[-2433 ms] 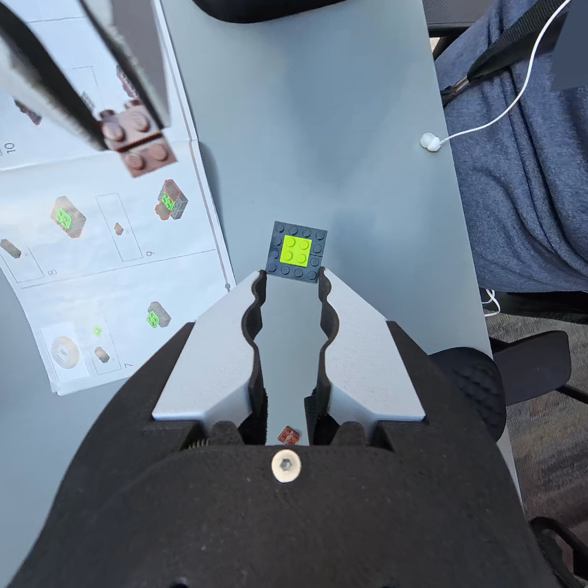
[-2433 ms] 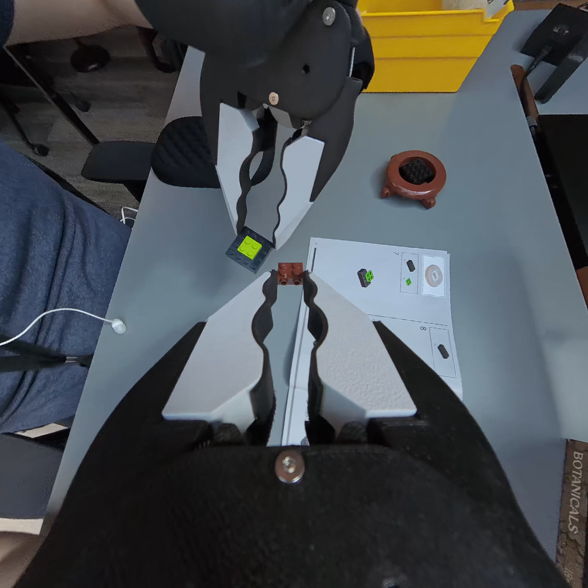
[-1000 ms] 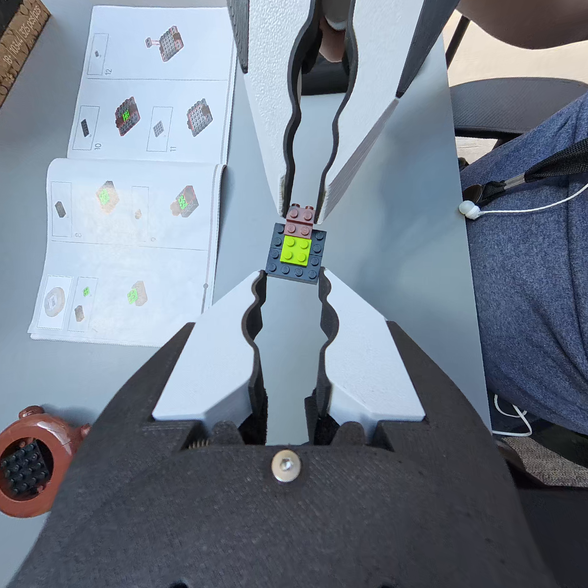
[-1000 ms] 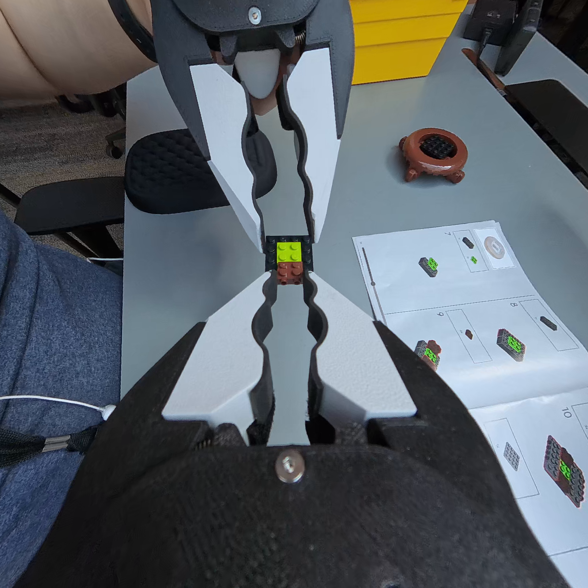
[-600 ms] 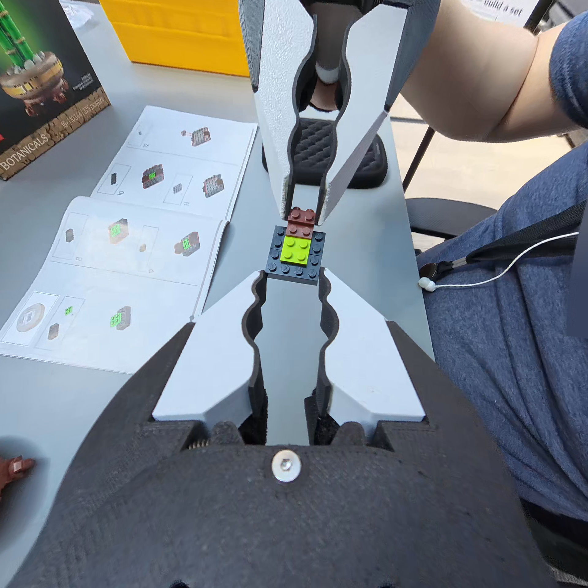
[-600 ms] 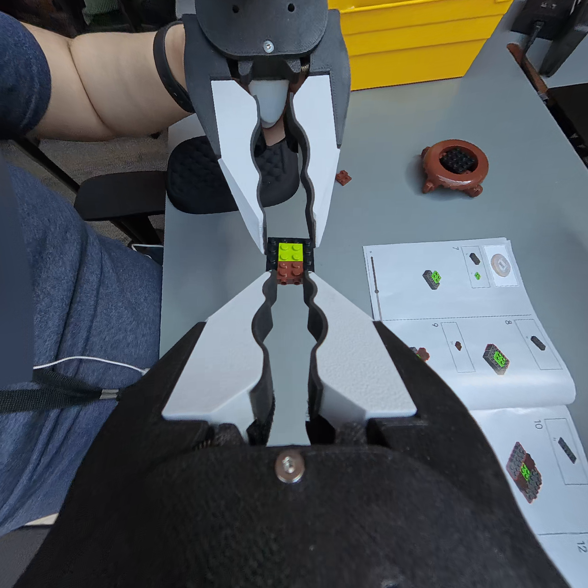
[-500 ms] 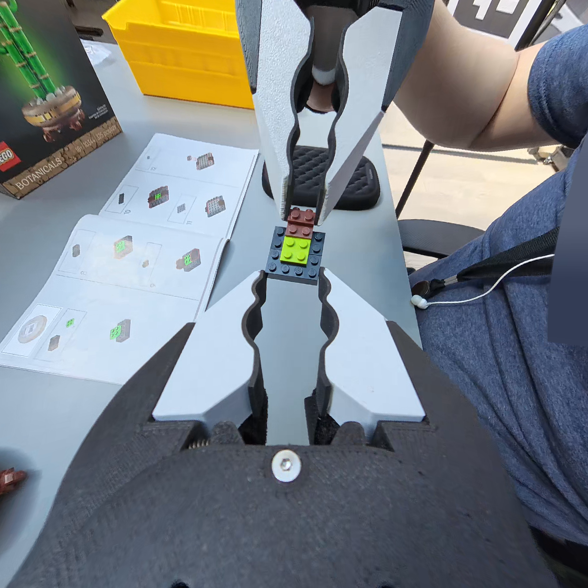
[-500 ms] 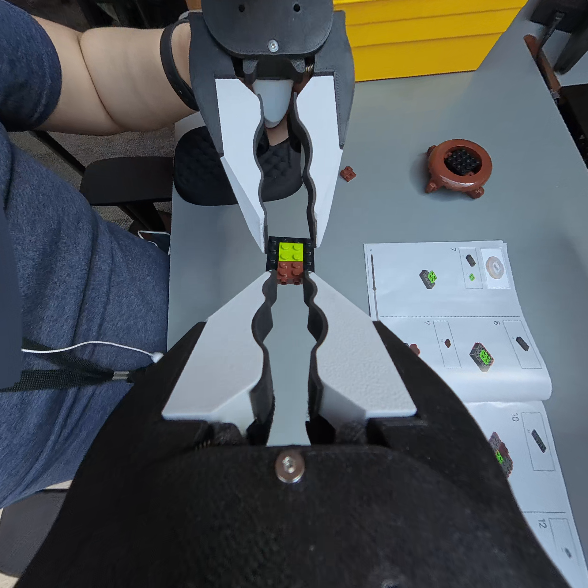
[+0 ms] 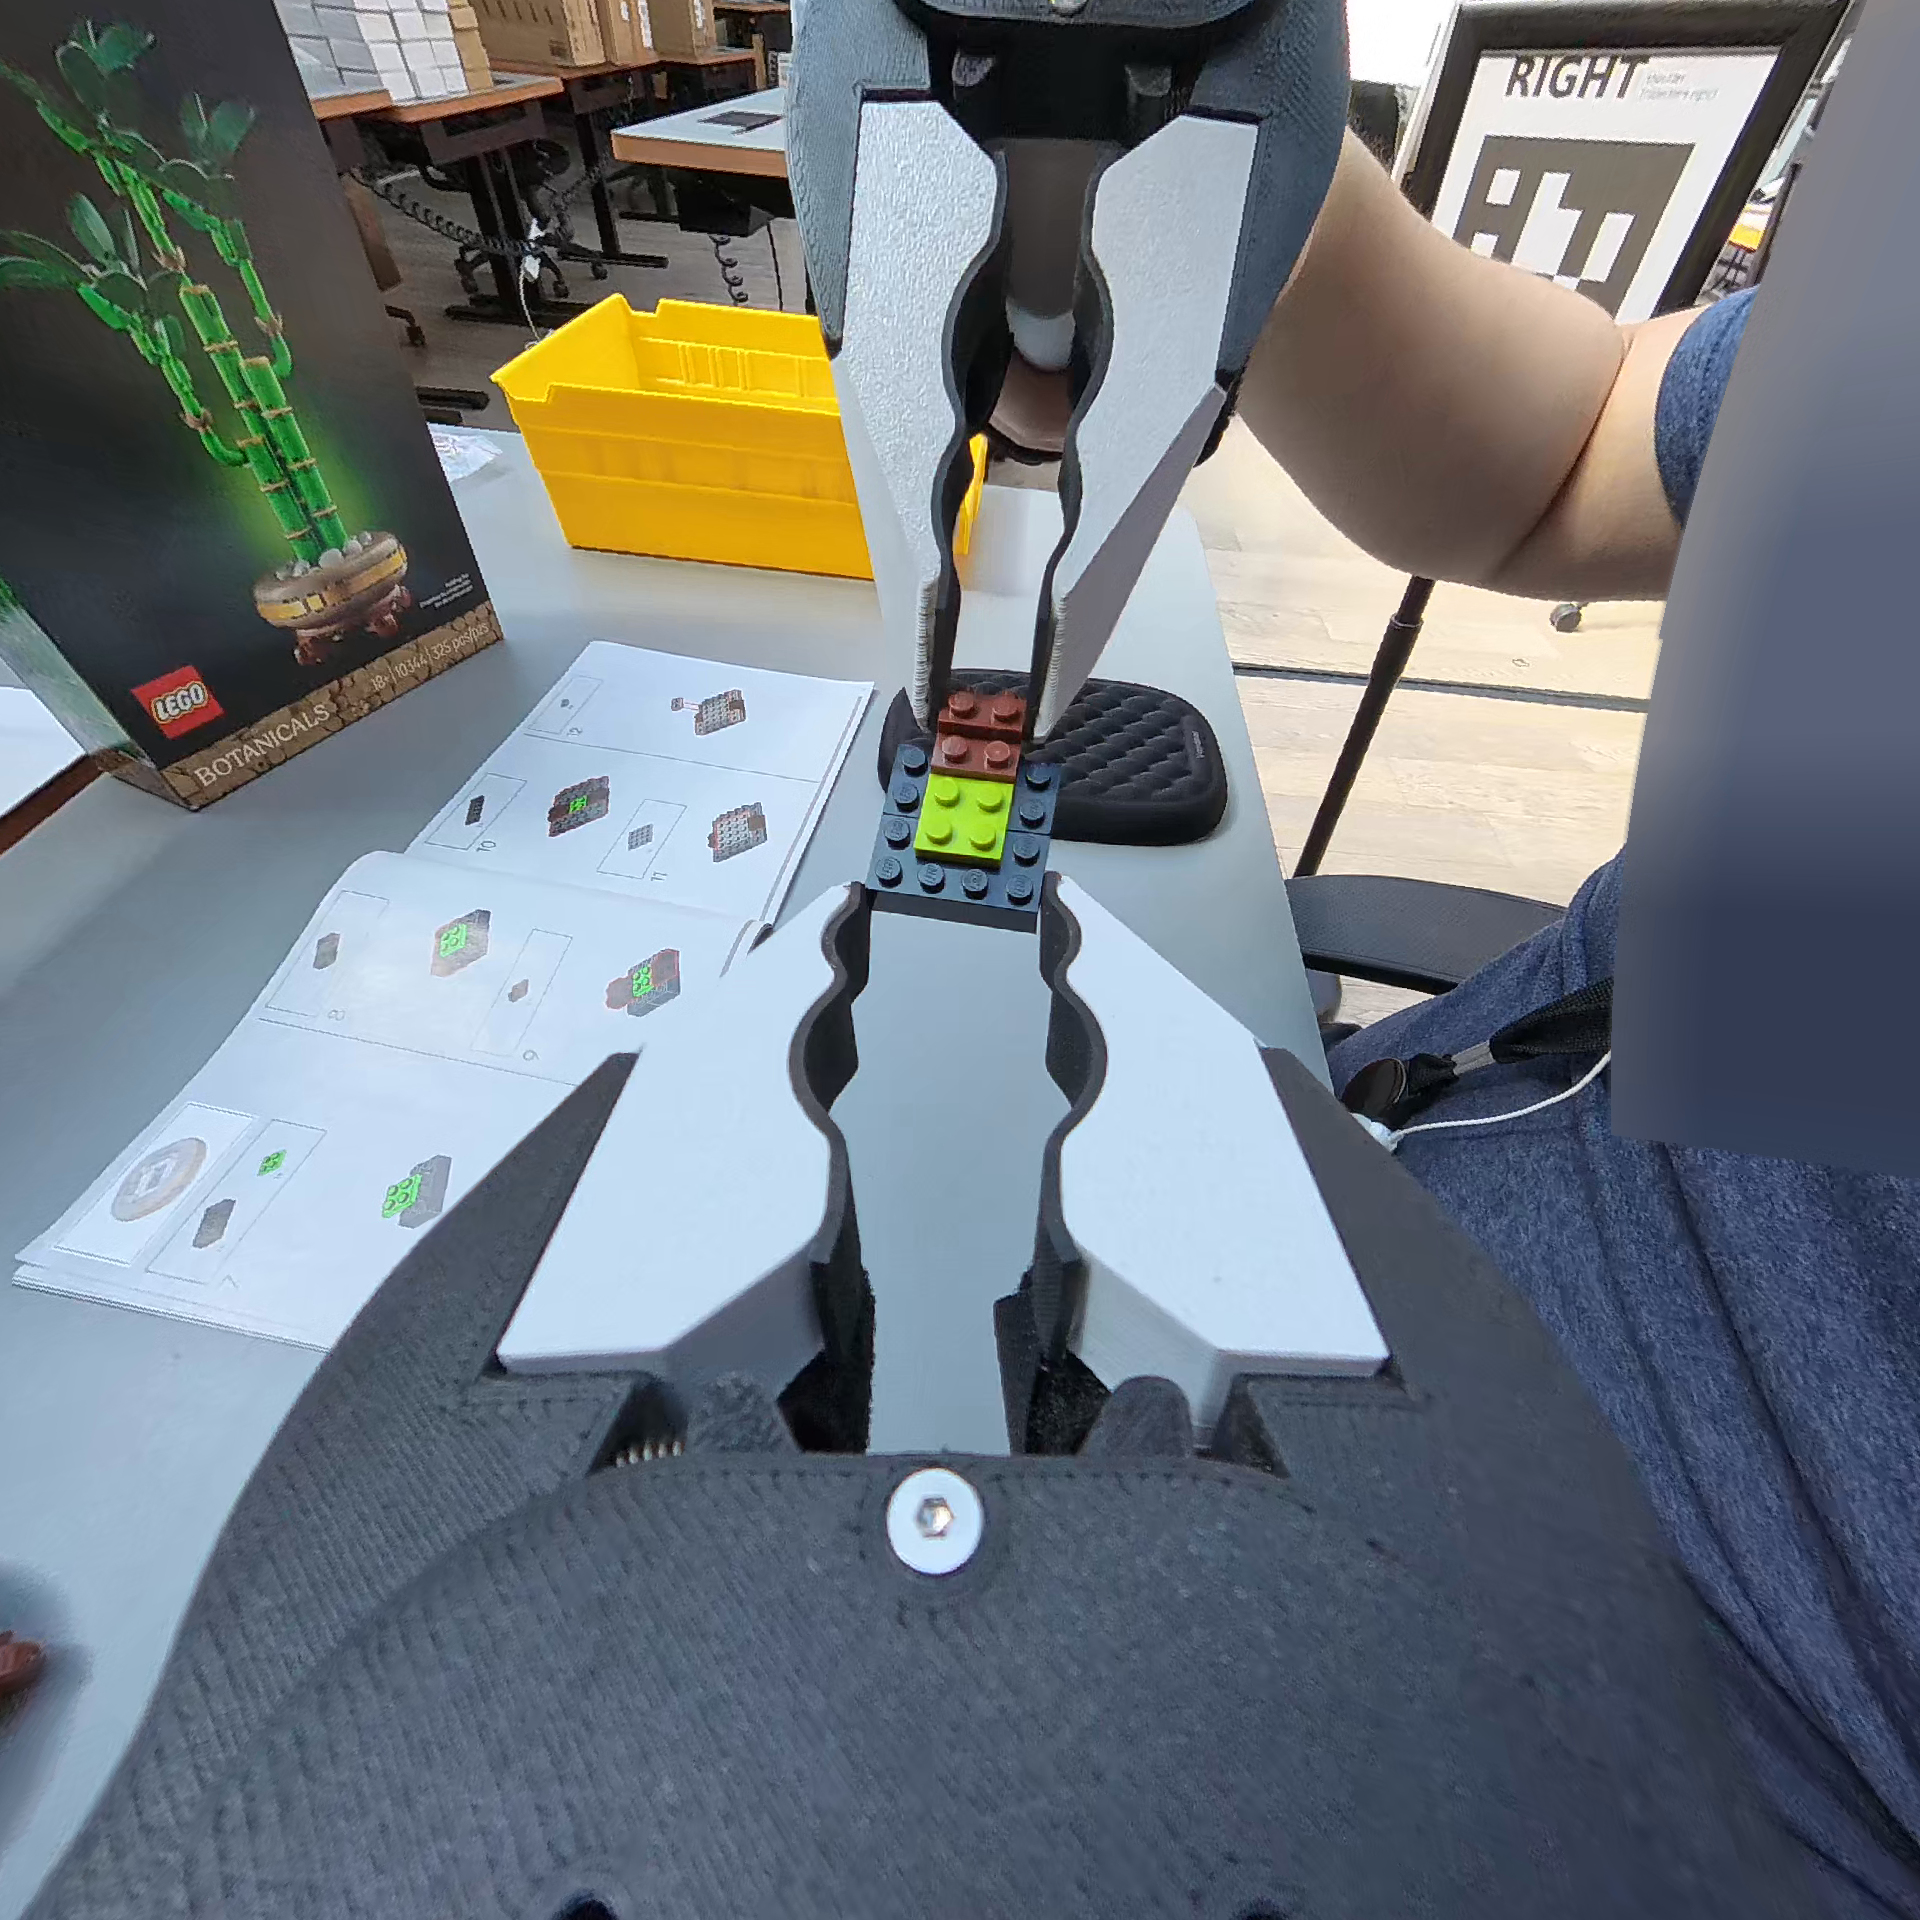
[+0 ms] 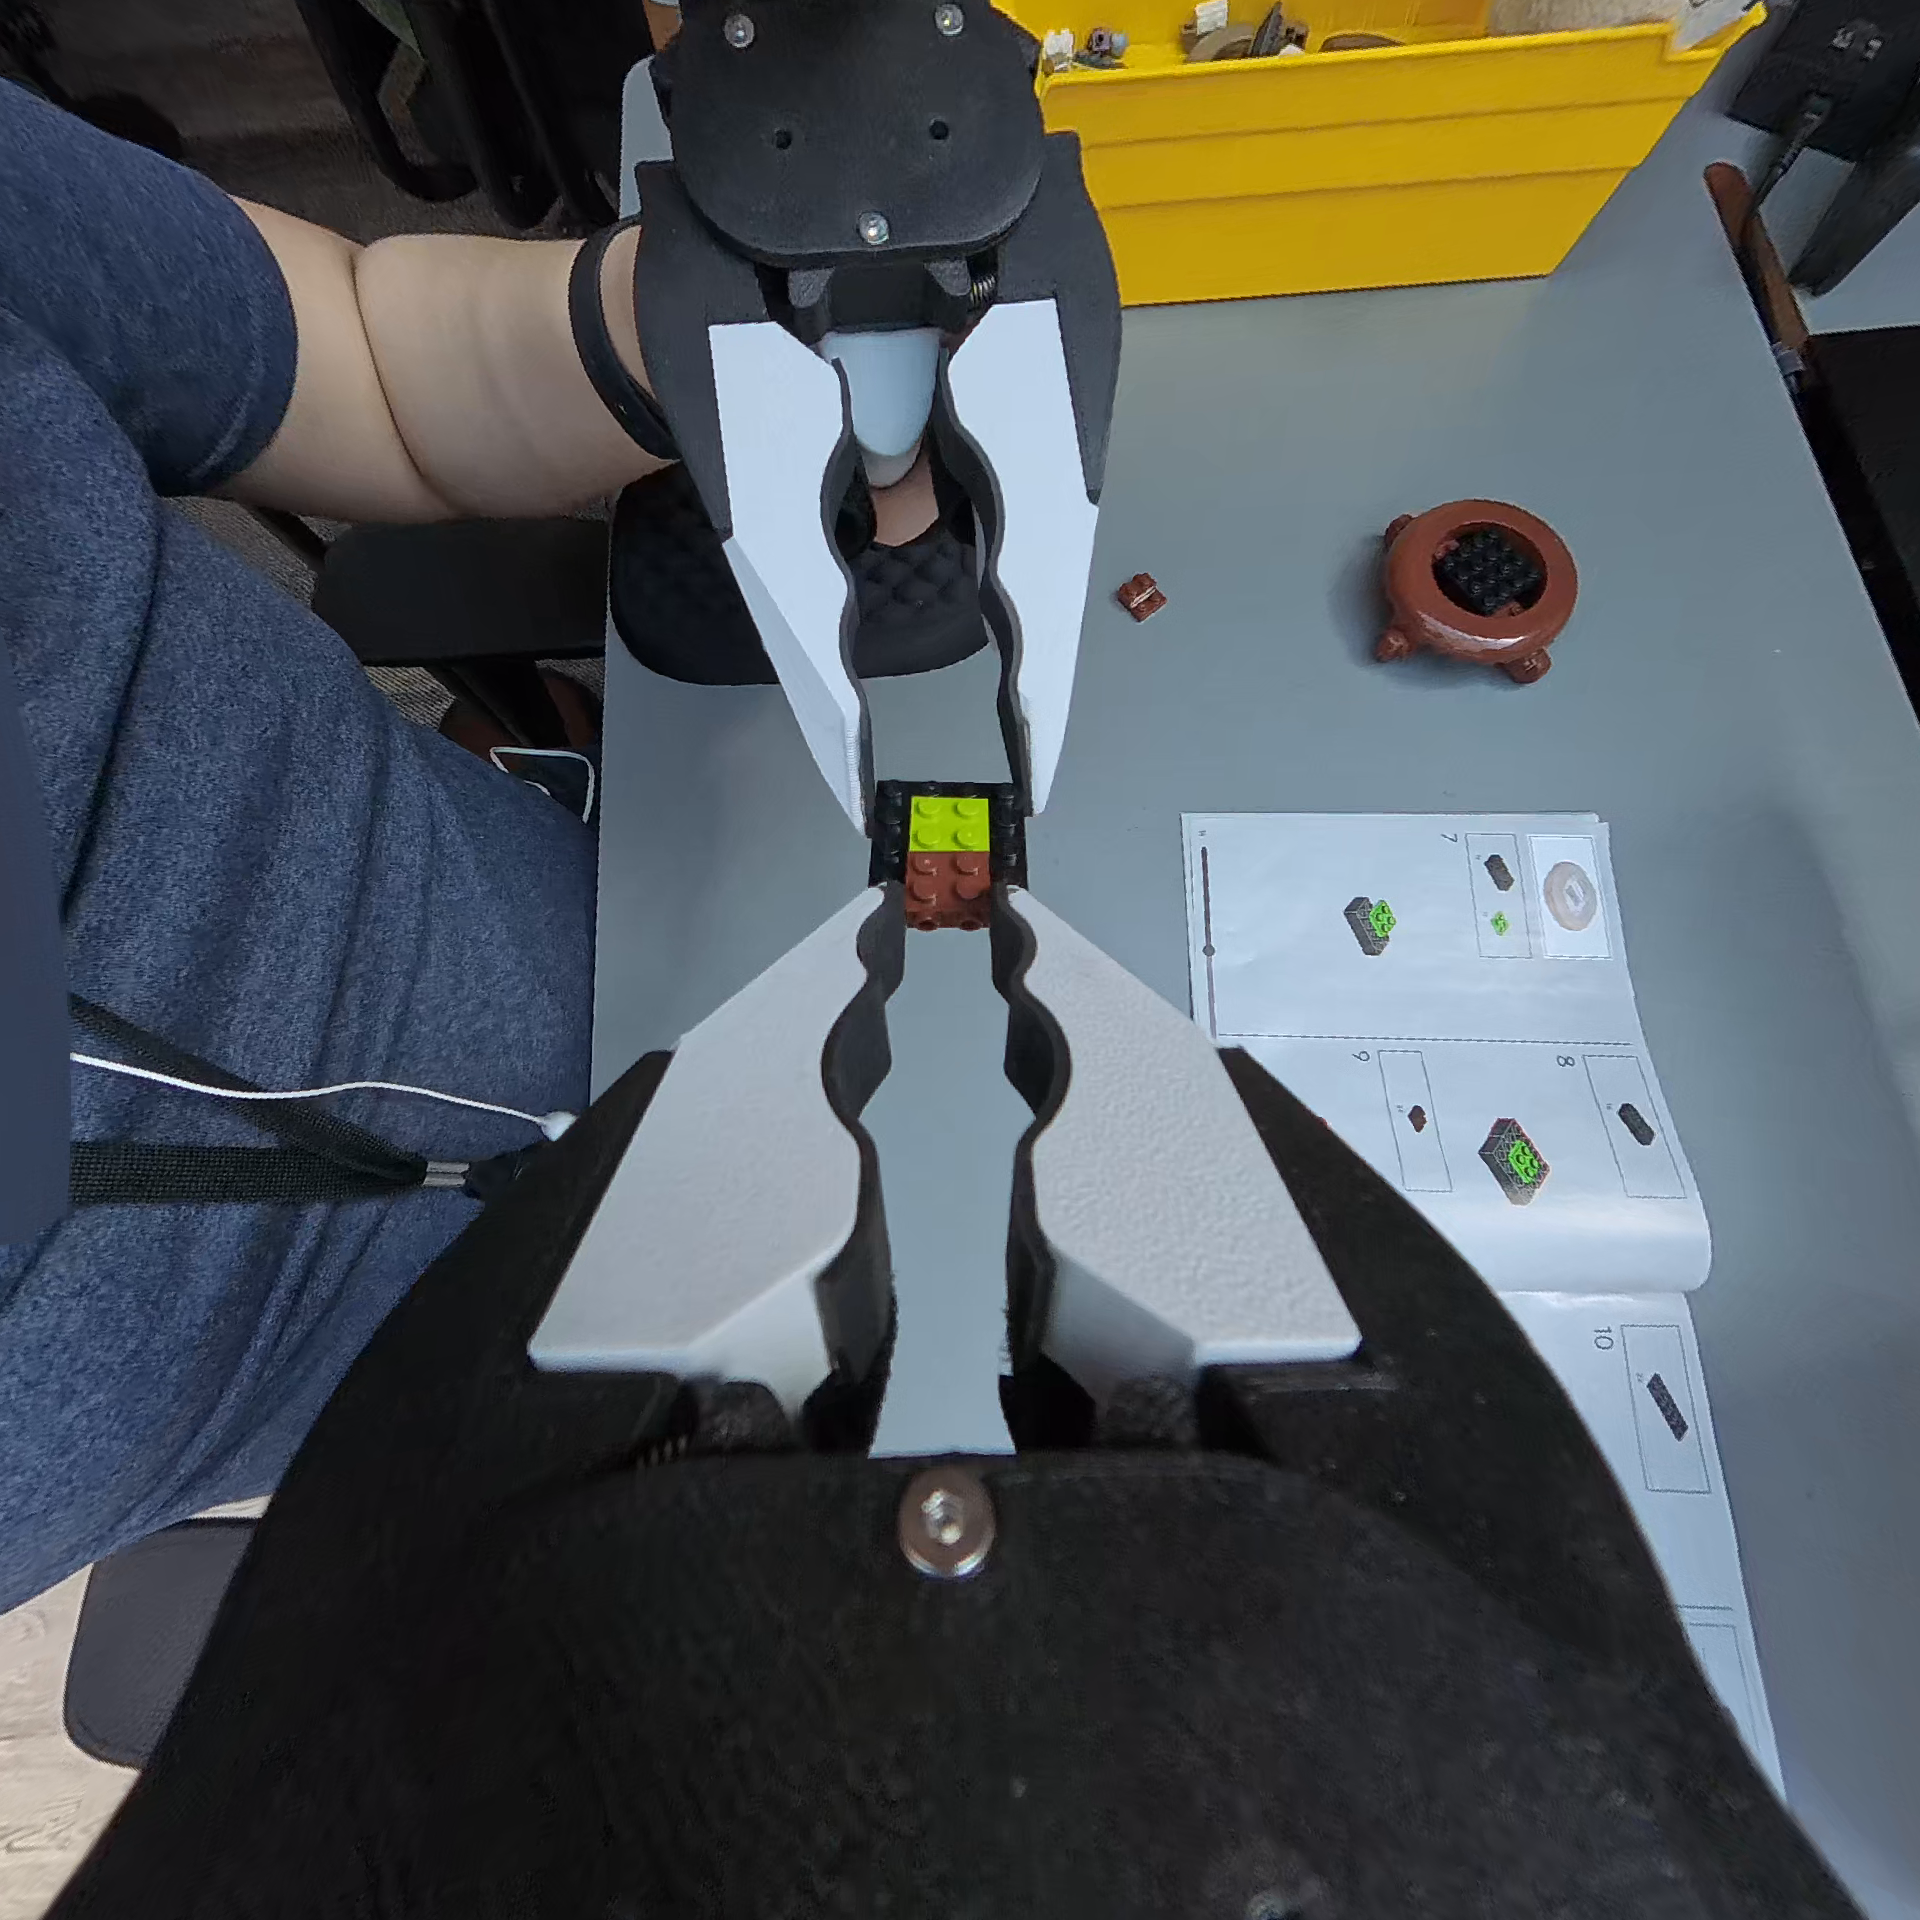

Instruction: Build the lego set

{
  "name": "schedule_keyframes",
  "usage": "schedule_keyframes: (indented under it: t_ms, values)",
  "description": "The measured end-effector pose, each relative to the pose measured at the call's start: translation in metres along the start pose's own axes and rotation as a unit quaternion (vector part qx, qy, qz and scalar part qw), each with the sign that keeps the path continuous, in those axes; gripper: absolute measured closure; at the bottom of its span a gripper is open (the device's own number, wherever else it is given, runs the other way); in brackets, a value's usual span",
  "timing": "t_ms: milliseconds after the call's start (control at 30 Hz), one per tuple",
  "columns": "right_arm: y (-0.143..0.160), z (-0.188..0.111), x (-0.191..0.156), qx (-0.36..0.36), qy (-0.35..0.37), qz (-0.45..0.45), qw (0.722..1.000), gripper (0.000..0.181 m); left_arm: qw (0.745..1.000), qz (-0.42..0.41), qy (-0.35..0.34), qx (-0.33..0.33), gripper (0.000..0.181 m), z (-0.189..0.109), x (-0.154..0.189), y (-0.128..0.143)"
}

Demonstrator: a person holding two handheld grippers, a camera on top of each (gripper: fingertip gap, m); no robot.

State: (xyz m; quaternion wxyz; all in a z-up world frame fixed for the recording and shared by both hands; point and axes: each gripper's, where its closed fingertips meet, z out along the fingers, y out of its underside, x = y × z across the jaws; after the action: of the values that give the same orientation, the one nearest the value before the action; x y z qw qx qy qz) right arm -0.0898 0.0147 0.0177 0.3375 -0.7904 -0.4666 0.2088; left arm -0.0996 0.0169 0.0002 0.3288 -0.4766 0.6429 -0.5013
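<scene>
My left gripper point(image 9: 949, 902) is shut on the near edge of a dark square plate point(image 9: 940, 881) that carries a lime 2x2 plate point(image 9: 964, 821) in its middle. My right gripper point(image 9: 984, 710) reaches in from the far side, shut on a brown stepped brick point(image 9: 977, 732) that sits on the plate's far edge, touching the lime piece. In the right wrist view the right gripper point(image 10: 943, 906) holds the brown brick point(image 10: 945, 891) against the lime plate point(image 10: 948, 826) and dark plate point(image 10: 891, 821), with the left gripper point(image 10: 943, 812) opposite. The assembly is held above the table.
An open instruction booklet point(image 9: 416, 987) lies on the grey table point(image 10: 1299, 468). A set box point(image 9: 208, 416) and a yellow bin point(image 9: 675, 457) stand behind. A brown round pot base point(image 10: 1475, 592) and a small loose brown piece point(image 10: 1140, 597) lie nearby. A person's arm point(image 9: 1455, 416) and a black pad point(image 9: 1132, 758) are close. Left and right tips are no more than a few centimetres apart. Both grippers' tips are roughly 30 cm from the brown round pot base point(image 10: 1475, 592).
The right gripper brought the brown brick onto the dark plate's edge. Since then both grippers have tilted and risen together, with the pieces still held between them.
</scene>
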Motion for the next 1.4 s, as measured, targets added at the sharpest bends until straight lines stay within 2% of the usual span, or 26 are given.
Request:
schedule_keyframes:
  t_ms: [133,300,400,467,567,833,933,1067,1233,1400]
  values:
    - [-0.005,-0.003,-0.002,-0.001,0.005,-0.023,1.000,0.166,1.000,0.003,-0.002,0.011,0.150,-0.002,0.002,-0.003]
    - [-0.016,-0.011,0.006,0.048,0.038,-0.029,0.998,0.166,0.999,-0.005,0.000,0.032,0.150,-0.005,0.003,-0.010]
    - [-0.002,-0.015,0.022,0.071,0.083,0.020,0.994,0.166,0.999,-0.015,-0.009,0.048,0.150,-0.008,0.001,-0.014]
    - [0.015,-0.005,0.022,0.082,0.074,0.059,0.992,0.166,0.998,-0.016,-0.023,0.052,0.150,-0.010,-0.003,-0.015]
    - [0.028,0.016,0.013,0.109,0.060,0.071,0.990,0.166,0.999,-0.005,-0.029,0.039,0.150,-0.010,-0.004,-0.017]
    - [0.020,0.037,0.003,0.180,0.053,0.045,0.981,0.166,0.998,-0.004,0.008,-0.055,0.150,0.003,0.004,-0.006]
    - [0.015,0.035,0.002,0.224,0.052,0.049,0.972,0.166,0.996,0.015,0.005,-0.086,0.150,0.010,0.004,-0.001]
    - [0.011,0.028,-0.003,0.282,0.034,0.056,0.957,0.166,0.995,0.027,0.015,-0.097,0.150,0.016,0.010,-0.005]
    - [0.013,0.020,-0.006,0.321,0.019,0.068,0.945,0.166,0.992,0.043,0.023,-0.116,0.149,0.022,0.014,-0.004]
    - [0.020,0.021,-0.006,0.328,0.026,0.070,0.942,0.166,0.991,0.052,0.027,-0.122,0.146,0.028,0.017,-0.005]
